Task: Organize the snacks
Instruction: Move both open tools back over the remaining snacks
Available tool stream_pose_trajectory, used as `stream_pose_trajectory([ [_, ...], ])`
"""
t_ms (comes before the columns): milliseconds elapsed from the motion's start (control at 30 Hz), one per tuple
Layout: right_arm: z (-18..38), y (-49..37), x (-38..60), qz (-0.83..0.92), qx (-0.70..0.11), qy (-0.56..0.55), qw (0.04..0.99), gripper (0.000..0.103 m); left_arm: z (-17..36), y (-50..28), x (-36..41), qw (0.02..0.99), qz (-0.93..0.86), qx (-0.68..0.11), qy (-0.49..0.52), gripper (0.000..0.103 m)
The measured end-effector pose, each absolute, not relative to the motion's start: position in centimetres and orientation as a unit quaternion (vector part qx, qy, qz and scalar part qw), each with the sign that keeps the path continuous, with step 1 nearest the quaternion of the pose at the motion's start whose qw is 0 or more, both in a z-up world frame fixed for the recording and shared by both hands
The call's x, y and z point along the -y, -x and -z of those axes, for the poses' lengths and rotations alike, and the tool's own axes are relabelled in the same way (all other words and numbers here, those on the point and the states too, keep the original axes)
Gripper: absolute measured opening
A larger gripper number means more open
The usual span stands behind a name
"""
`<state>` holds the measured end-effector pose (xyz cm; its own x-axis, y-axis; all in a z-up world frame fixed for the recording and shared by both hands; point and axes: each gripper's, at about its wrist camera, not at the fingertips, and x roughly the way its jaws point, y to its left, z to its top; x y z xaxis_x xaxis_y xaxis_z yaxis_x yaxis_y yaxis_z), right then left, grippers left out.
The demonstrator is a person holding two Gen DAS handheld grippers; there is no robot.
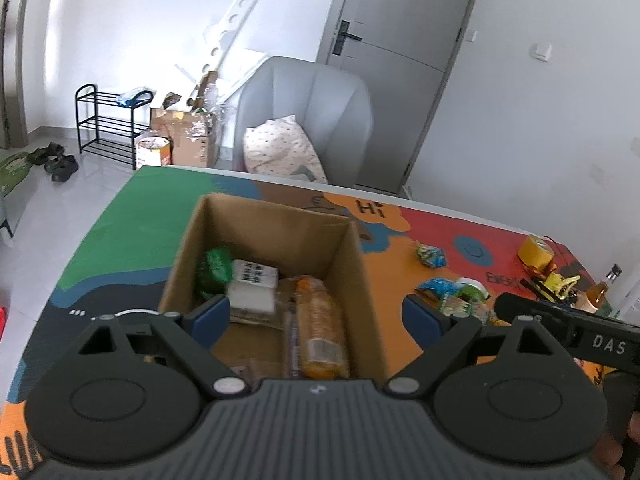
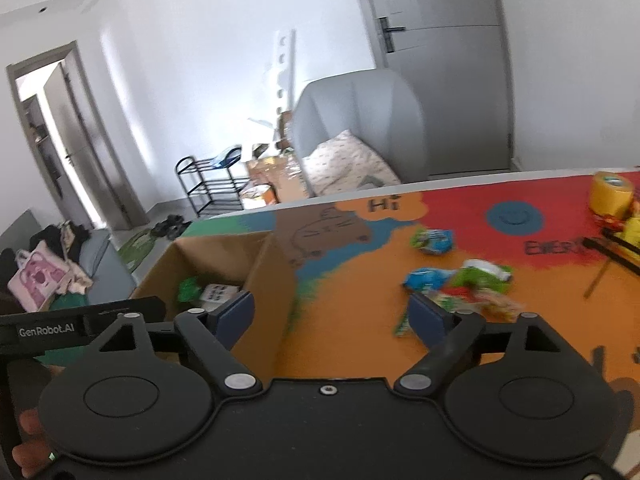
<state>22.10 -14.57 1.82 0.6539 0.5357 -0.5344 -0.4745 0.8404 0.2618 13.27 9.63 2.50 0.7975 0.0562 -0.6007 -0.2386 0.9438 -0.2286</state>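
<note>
Item 1: left gripper (image 1: 316,316). Blue-padded fingers spread wide apart, nothing between them; it hangs over the near end of the cardboard box (image 1: 352,264), one fingertip inside the box's outline, the other out past its right wall.

Item 2: right gripper (image 2: 332,316). Fingers likewise spread wide and empty, held above the table mat (image 2: 352,320) between the box's right wall and the loose snack pile.

Item 3: cardboard box, open-topped, standing on the colourful mat toward the table's left side. Contents seen from the left wrist view: a green packet (image 1: 216,266) against the left wall, a white packet with black print (image 1: 254,282) beside it, a clear pack of orange-brown biscuits (image 1: 320,328) lying lengthwise along the right wall, and flat clear wrappers beneath; their labels are too small to read.

Item 4: loose snacks on the mat, right of the box. A small green-and-blue packet (image 2: 434,240) lies alone, farther back. Nearer, a heap of blue, green and red packets (image 2: 464,284) sits just beyond the right gripper's right fingertip; motion blur makes the count uncertain, perhaps three or four.

Item 5: yellow tape roll (image 2: 610,192), standing at the far right of the table, well apart from the box.

Item 6: grey armchair (image 1: 308,116) with a spotted pillow (image 1: 280,152), behind the table.
</note>
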Motion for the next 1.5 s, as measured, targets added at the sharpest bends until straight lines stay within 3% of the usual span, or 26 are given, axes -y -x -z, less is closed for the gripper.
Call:
stream_pose_trajectory([
  [367,-1.3,-23.5,20.1,-0.233,-0.311,-0.073,0.919,0.093,-2.5,-15.5,-5.7,0.938,-0.055,-0.314,0.136,0.092],
  [833,0.2,-26.3,25.2,-0.201,-0.320,-0.104,0.920,0.093,-2.0,-20.2,0.5,0.940,-0.007,-0.326,0.105,0.092],
  [1500,5.3,-31.3,27.4,-0.201,-0.367,-0.142,0.897,0.088,3.9,-27.2,4.9,0.915,0.016,-0.388,0.106,0.092],
])
